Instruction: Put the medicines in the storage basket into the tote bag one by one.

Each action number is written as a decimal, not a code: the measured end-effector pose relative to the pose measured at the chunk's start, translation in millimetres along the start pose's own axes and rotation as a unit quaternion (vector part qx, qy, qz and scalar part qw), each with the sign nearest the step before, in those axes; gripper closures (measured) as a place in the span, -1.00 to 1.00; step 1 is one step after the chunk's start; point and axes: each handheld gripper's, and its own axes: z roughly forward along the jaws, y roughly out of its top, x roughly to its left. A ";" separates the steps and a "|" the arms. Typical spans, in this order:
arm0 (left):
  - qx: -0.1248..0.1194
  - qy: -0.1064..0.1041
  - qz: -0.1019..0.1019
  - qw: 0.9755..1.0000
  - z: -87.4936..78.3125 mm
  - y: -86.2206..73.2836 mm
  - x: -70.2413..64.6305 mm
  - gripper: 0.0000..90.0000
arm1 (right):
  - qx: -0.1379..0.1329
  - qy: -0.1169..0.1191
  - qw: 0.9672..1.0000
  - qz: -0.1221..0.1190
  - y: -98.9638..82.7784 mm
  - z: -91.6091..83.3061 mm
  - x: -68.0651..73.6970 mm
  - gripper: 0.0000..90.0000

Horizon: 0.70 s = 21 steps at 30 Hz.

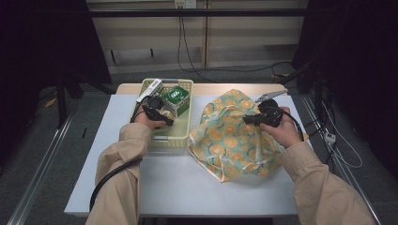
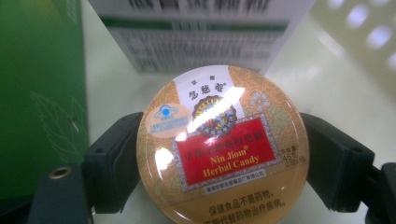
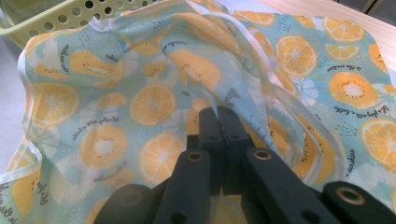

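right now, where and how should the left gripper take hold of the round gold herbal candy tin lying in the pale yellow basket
Grip the round gold herbal candy tin across its width, on the curved side wall, coming from above. It lies flat, lid up, in the pale yellow basket, so only the rim offers opposed faces. The left gripper already straddles it, one jaw on each side.

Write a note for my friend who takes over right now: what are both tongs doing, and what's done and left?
Left tongs: around the candy tin in the yellow basket; whether the pads press on it cannot be told.
Right tongs: shut on a fold of the orange-print bag, holding its edge up.
Things: tin beside a green box and a white box in the basket; bag on the table, right of the basket.
Done: bag gripped, tin framed.
Left, probably: grip the tin, lift it, drop it into the bag.
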 end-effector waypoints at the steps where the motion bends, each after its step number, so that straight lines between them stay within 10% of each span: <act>1: -0.007 0.002 0.000 1.000 -3.2 1.7 0.4 -0.55 | 0.000 0.000 1.000 0.001 0.3 -0.2 0.4 1.00; 12: -0.056 -0.029 -0.014 0.998 -46.2 26.0 -11.3 -0.54 | 0.005 -0.004 1.000 -0.002 1.9 1.4 0.7 1.00; 21: -0.071 -0.051 0.016 0.996 -67.6 45.9 -35.6 -0.54 | 0.005 -0.003 1.000 0.002 4.6 4.5 2.0 1.00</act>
